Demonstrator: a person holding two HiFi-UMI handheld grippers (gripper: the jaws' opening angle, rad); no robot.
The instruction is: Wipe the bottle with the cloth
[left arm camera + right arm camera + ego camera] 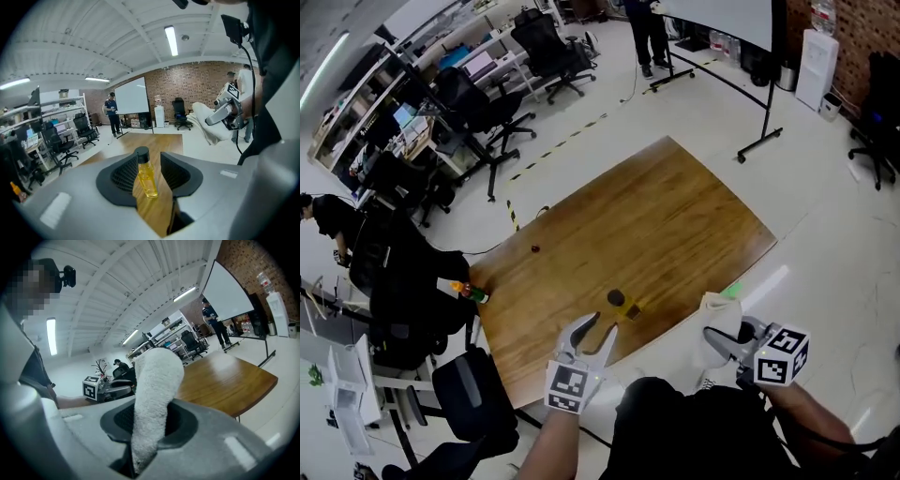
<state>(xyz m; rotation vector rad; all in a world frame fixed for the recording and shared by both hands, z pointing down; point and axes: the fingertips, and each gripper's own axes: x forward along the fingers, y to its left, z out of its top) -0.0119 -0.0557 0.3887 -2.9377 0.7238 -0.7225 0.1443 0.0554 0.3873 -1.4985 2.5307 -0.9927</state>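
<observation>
Table (656, 216): brown wood-grain top, glossy, rounded corners, on a pale smooth floor.

Bottle (619, 301): small, slim, clear body with yellow liquid, round black cap. It stands on the wood near the table's near edge, just ahead of the left gripper (604, 323). In the left gripper view the bottle (146, 178) shows in the gap between the jaws. The left gripper (149, 157) has its jaws spread, ribbed dark pads facing in, and neither pad presses the bottle.

Right gripper (719, 336): off the table's near right corner, well apart from the bottle. Its jaws are pressed on the cloth (715, 314). In the right gripper view the cloth (154, 380) is white, thick, nubby terry, folded into a rounded hump that rises above the right gripper (154, 420). Its lower end is pinched deep between the black pads.

Both grippers have grey matte shells and a cube with black-and-white square markers.

An orange-capped item (473, 292) lies at the table's left edge, too small to make out. Black chairs (478, 108) stand beyond the table.
</observation>
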